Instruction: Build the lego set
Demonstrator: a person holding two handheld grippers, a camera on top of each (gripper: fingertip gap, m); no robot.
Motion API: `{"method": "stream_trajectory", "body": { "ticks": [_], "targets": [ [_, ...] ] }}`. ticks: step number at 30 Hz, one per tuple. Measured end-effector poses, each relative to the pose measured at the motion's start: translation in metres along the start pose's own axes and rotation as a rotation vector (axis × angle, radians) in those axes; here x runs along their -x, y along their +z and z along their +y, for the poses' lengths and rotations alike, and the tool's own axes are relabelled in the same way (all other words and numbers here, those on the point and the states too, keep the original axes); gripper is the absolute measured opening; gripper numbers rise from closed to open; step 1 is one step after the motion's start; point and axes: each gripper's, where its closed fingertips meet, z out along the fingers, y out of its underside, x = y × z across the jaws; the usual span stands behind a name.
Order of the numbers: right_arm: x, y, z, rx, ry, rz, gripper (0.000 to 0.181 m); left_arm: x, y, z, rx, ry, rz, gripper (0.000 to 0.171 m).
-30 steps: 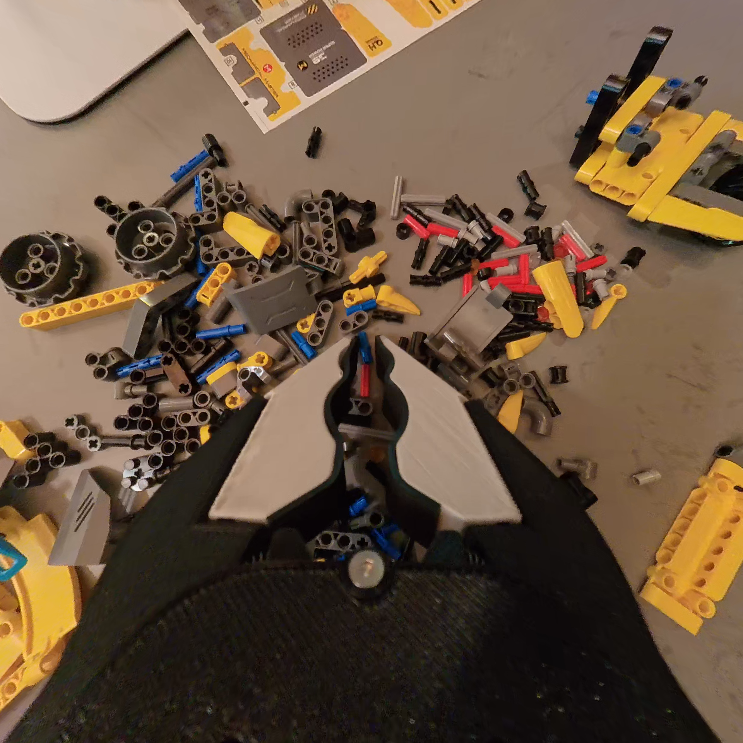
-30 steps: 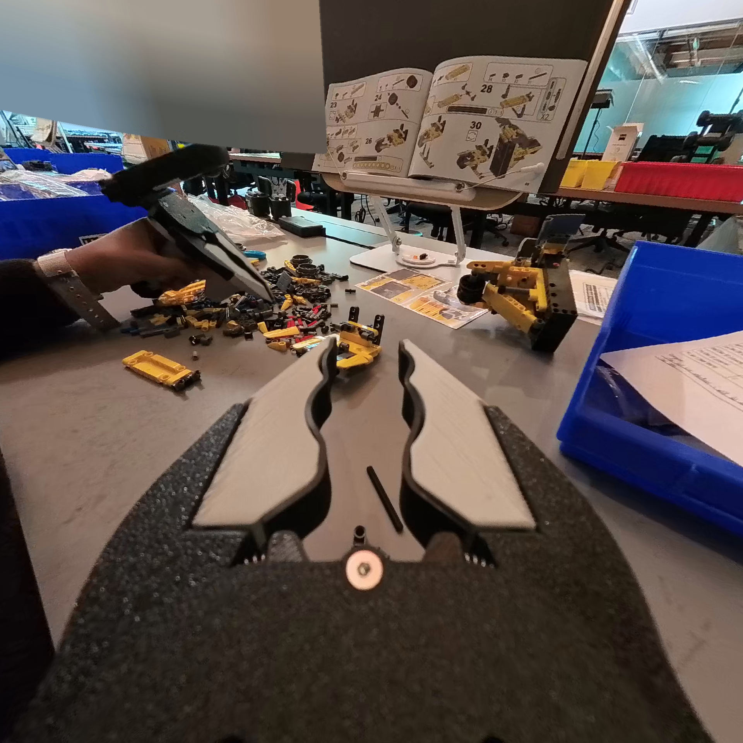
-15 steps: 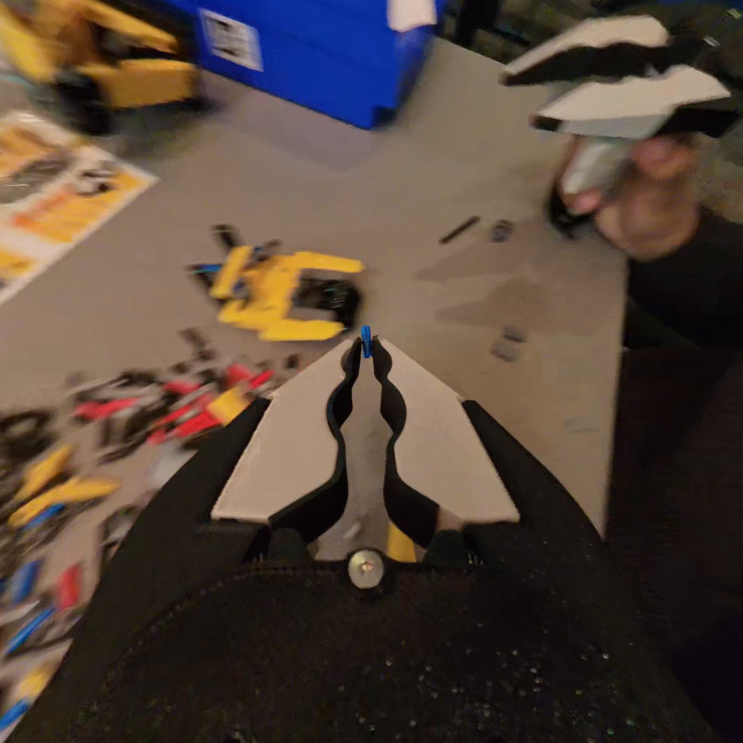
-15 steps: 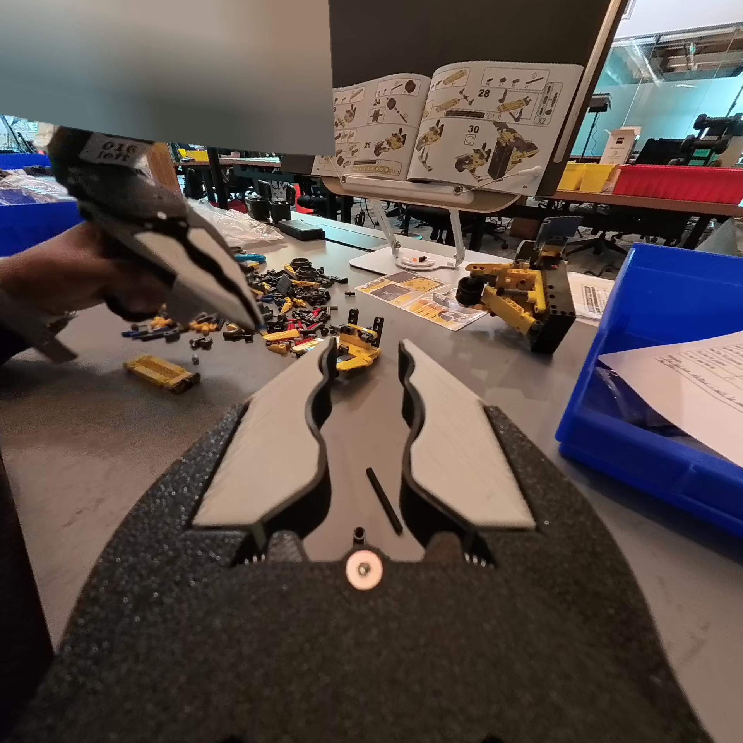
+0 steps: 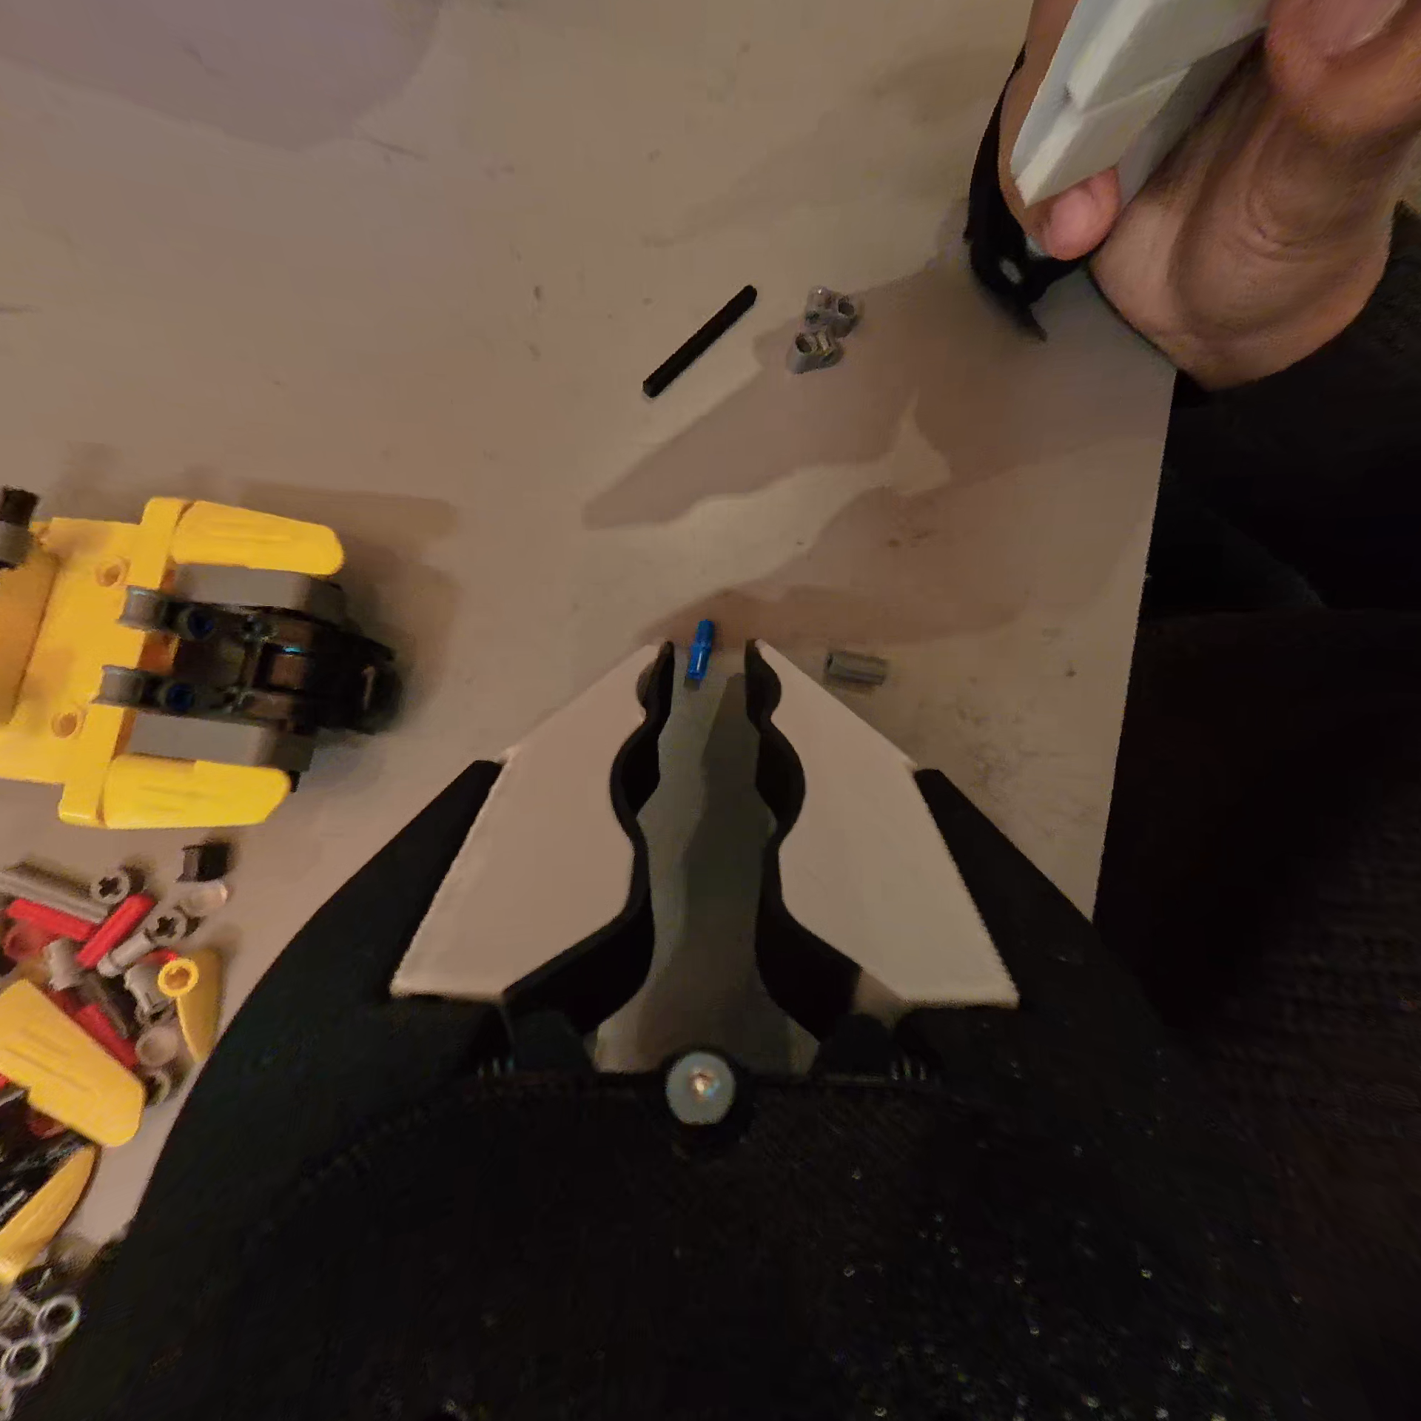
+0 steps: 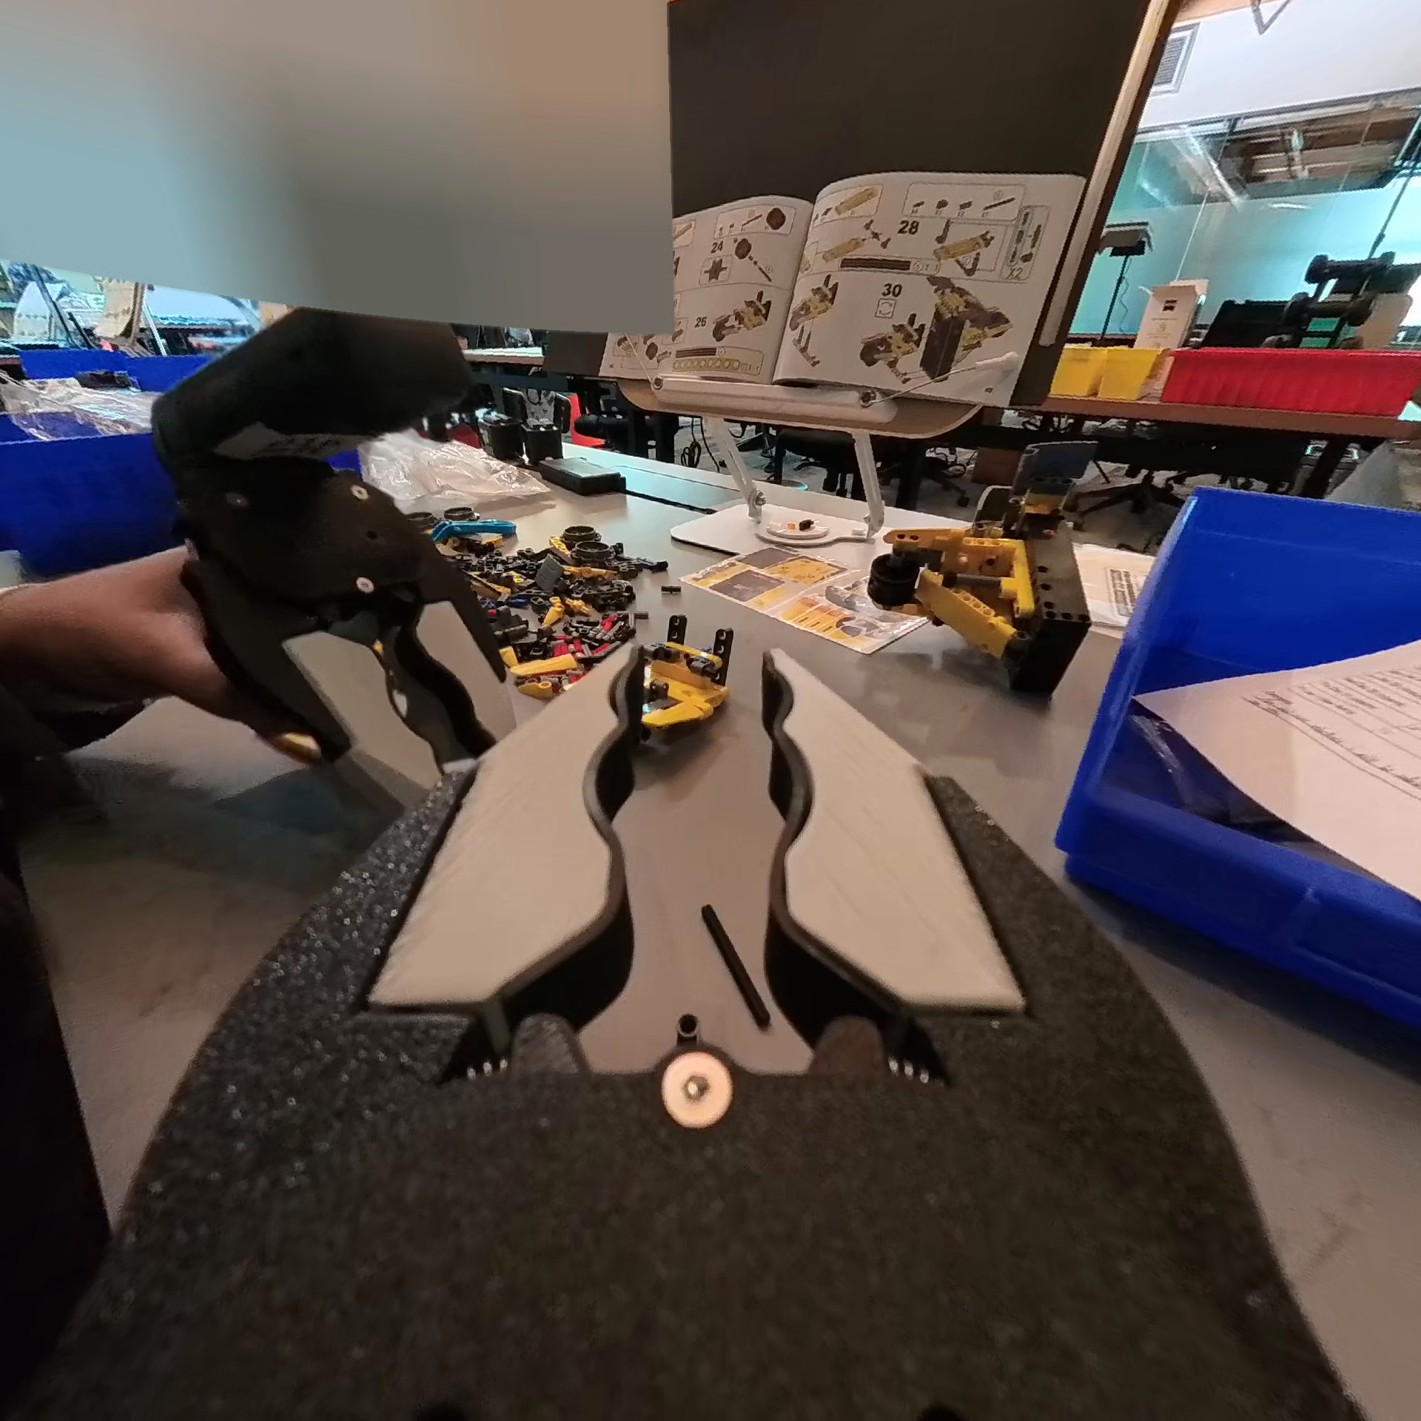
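Left gripper (image 5: 711, 652) tips around a blue pin (image 5: 700, 652); right gripper (image 6: 700, 661) empty, low over the bench (image 5: 384, 307).
Left wrist view: jaws slightly spread, the pin lies between the tips with a gap on the right side (contact with the left tip unclear). A grey sleeve (image 5: 856, 667) sits just beside the right tip, a black axle (image 5: 700, 340) and grey connector (image 5: 824, 329) lie farther ahead, and a yellow sub-assembly (image 5: 169, 661) and loose parts pile (image 5: 100, 961) are to the left. A hand (image 5: 1246, 231) is top right. Right wrist view: jaws spread wide, pinching nothing. The axle lies on the bench between the fingers and the sub-assembly just past the tips. A yellow-black model (image 6: 992, 592), blue bin (image 6: 1269, 730) and booklet on a stand (image 6: 884, 284) are beyond.
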Motion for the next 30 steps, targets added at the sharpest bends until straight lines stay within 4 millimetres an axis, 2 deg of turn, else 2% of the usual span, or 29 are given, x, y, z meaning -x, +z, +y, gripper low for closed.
{"method": "stream_trajectory", "body": {
  "ticks": [3,6,10,13,15,18,23,30],
  "targets": [
    [0.0,-0.001,-0.001,-0.011,0.003,0.0,0.03,0.016,-0.025,-0.002,-0.046,-0.032,-0.043,0.016],
    [-0.001,-0.002,-0.002,-0.017,0.011,-0.003,0.03,0.061,-0.068,0.008,-0.077,-0.099,-0.204,0.016],
    [-0.001,-0.002,-0.003,-0.024,0.017,-0.005,0.03,0.137,-0.135,0.045,-0.11,-0.26,-0.463,0.013],
    [-0.001,-0.002,-0.004,-0.028,0.018,-0.004,0.03,0.179,-0.168,0.078,-0.107,-0.343,-0.602,0.008],
    [-0.002,-0.001,-0.004,-0.028,0.018,-0.004,0.03,0.194,-0.173,0.092,-0.109,-0.371,-0.621,0.001],
    [-0.002,-0.001,-0.004,-0.028,0.016,-0.001,0.029,0.207,-0.167,0.102,-0.112,-0.408,-0.603,0.0],
    [-0.002,0.0,-0.003,-0.025,0.021,0.0,0.03,0.209,-0.145,0.105,-0.074,-0.397,-0.557,0.003],
    [-0.003,-0.001,-0.004,-0.032,0.026,-0.003,0.029,0.211,-0.137,0.108,-0.04,-0.383,-0.553,0.007]
  ]
}}
